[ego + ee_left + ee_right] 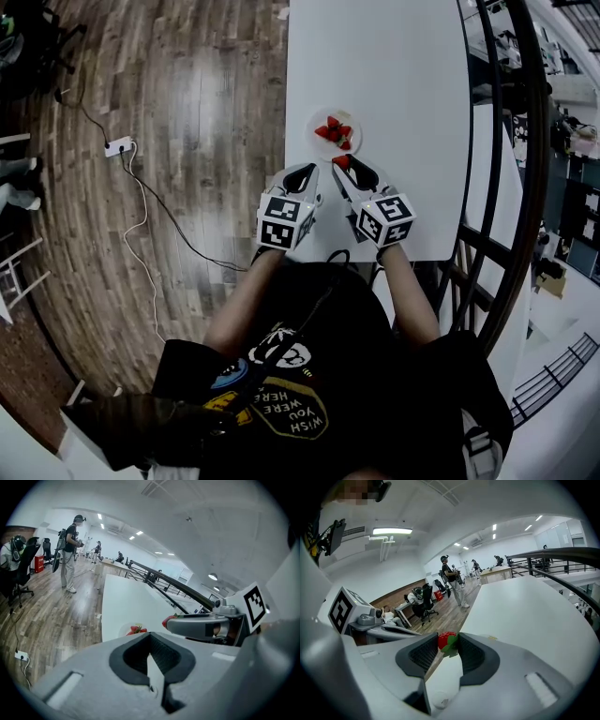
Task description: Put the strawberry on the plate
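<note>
A white plate (315, 124) with several strawberries (334, 131) stands on the white table (394, 66). Just short of its near rim, my right gripper (343, 162) is shut on a red strawberry (342, 161), pinched at the jaw tips. The right gripper view shows that strawberry (446, 640) with its green leaves between the dark pads (423, 654). My left gripper (312, 169) hovers beside it on the left, near the table's left edge, jaw tips together and nothing in them. From the left gripper view, the held strawberry (168, 621) hangs above the table, near the plate's berries (136, 630).
The table's left edge (287, 141) drops to a wooden floor with a cable and a power strip (119, 146). A dark railing (525, 169) runs along the right. People stand and sit far off in the office (70, 550).
</note>
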